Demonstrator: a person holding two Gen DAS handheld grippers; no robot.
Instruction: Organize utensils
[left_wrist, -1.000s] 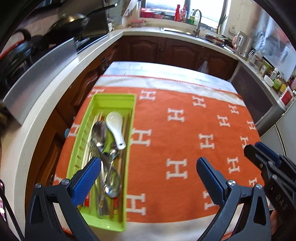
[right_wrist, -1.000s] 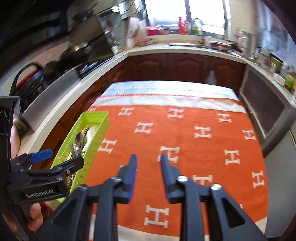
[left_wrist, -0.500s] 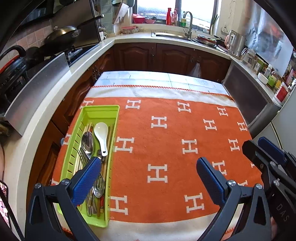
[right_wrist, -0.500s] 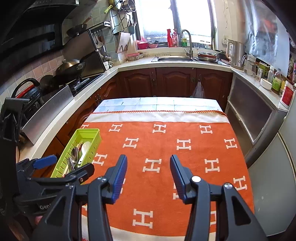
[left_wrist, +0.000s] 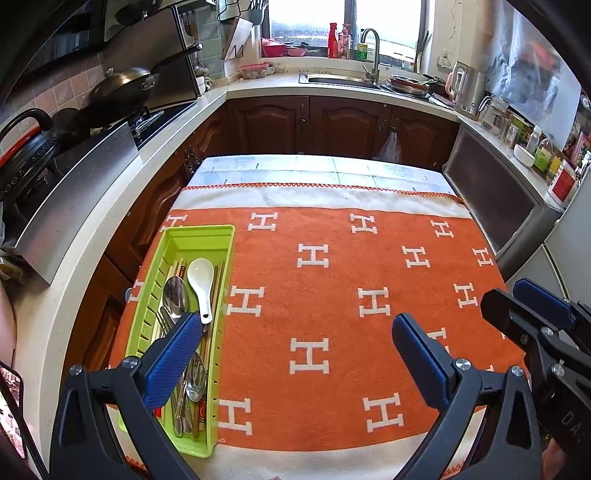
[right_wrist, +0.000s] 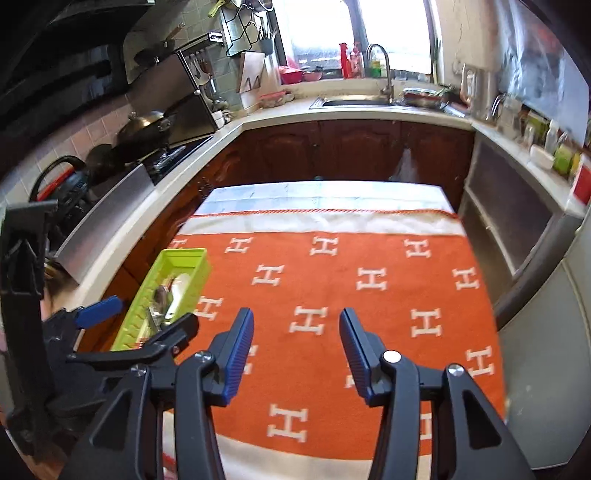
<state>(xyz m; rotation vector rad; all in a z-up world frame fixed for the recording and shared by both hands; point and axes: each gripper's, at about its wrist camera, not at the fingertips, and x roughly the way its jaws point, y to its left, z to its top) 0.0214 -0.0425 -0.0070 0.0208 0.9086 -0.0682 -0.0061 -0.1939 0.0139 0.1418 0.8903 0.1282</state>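
Utensils (left_wrist: 184, 332): heaped lengthwise in a lime-green plastic tray (left_wrist: 221, 236), long and rectangular with slotted ribbed walls, parked at the left edge of the table. On top, a glossy white ceramic soup spoon (left_wrist: 201, 284), bowl toward the far end; beside it a polished steel spoon (left_wrist: 174, 295), more steel spoons nearer the camera, plus thin wooden chopsticks (left_wrist: 218, 291) along the right wall. Exact count lost behind the left finger.

Under the tray, a fuzzy orange blanket (left_wrist: 332, 295) woven with blocky white H motifs, cream borders, red zigzag stitching along the far hem; beyond that hem a strip of pale printed tablecloth (left_wrist: 314, 166).

Left gripper (left_wrist: 295, 354): black angular arms, blue dimpled rubber pads, spread very wide, nothing between them, hanging above the near end of the tray and the blanket. Right gripper (right_wrist: 296, 354): same build, ribbed blue pads, jaws just been opening and now roughly half apart, empty, above bare blanket well to the right of the tray.

Around the table: white stone counter (left_wrist: 184, 122), dark carved wooden cabinets (left_wrist: 332, 118), a rounded metal wok (left_wrist: 125, 79) on the stove, a steel sink (left_wrist: 340, 79) with curved tap under the window.
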